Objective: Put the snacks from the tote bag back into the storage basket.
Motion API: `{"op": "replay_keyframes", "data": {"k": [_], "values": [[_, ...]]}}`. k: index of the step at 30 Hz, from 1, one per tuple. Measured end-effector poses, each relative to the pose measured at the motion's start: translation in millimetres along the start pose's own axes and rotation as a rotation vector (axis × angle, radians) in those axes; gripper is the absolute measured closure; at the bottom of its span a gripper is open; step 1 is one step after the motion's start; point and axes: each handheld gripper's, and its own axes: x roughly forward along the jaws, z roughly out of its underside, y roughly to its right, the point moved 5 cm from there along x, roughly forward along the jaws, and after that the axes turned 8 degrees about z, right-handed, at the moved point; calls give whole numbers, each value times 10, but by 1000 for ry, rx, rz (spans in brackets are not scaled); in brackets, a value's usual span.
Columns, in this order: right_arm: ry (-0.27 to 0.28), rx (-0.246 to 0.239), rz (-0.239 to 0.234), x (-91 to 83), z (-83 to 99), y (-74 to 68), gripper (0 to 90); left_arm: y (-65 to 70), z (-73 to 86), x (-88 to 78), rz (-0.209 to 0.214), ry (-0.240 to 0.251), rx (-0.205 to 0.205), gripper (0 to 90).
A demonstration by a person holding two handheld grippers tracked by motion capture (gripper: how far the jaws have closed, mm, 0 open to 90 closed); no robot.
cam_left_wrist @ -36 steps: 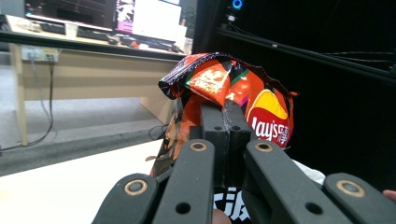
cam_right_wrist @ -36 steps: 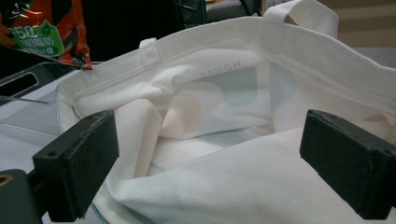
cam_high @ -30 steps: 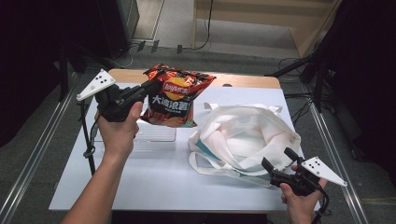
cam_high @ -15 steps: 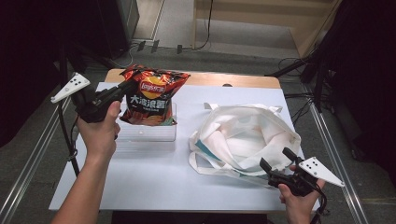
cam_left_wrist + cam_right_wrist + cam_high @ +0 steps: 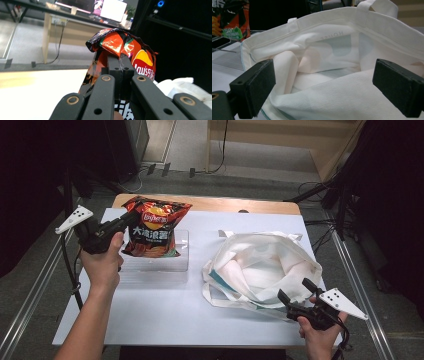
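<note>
The left claw pinches only the chip bag's crinkled top edge at ten o'clock — slippery foil could slip free — while the right claw gapes empty beside the tote.

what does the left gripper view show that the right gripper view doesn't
The left gripper view shows the left gripper with jaws shut on the crumpled top edge of the red and orange foil crisp bag, with a wooden desk behind.

The right gripper view shows the right gripper with jaws wide apart at the open mouth of the white fabric tote bag.

Both show the crisp bag and tote bag.
</note>
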Motion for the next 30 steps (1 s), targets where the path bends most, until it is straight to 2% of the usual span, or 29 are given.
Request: {"op": "replay_keyframes", "data": {"k": [9,12,14,17,19,21,25,27,29,30], "values": [[-10,1,-7,10,18,-20,47,-279,354,112,-56,-59,-46,900],[-11,-1,-8,12,22,-19,47,-357,425,107,-72,-59,-62,900],[-10,2,-9,11,21,-18,48,-401,467,94,-105,-72,-51,900],[-7,-1,-8,10,20,-13,48,-449,504,75,-125,-86,-65,895],[-13,7,-8,10,23,-16,47,-467,518,63,-131,-92,-67,809],[-13,8,-8,11,23,-17,48,-477,527,47,-136,-103,-66,779],[-11,4,-7,11,21,-16,47,-468,517,24,-137,-108,-65,572],[-11,5,-8,12,22,-12,48,-453,529,26,-147,-137,-34,487],[-10,2,-7,16,22,-1,48,-431,562,36,-176,-177,-11,347],[-10,3,-8,15,21,0,48,-425,573,40,-182,-190,-8,239]]}}
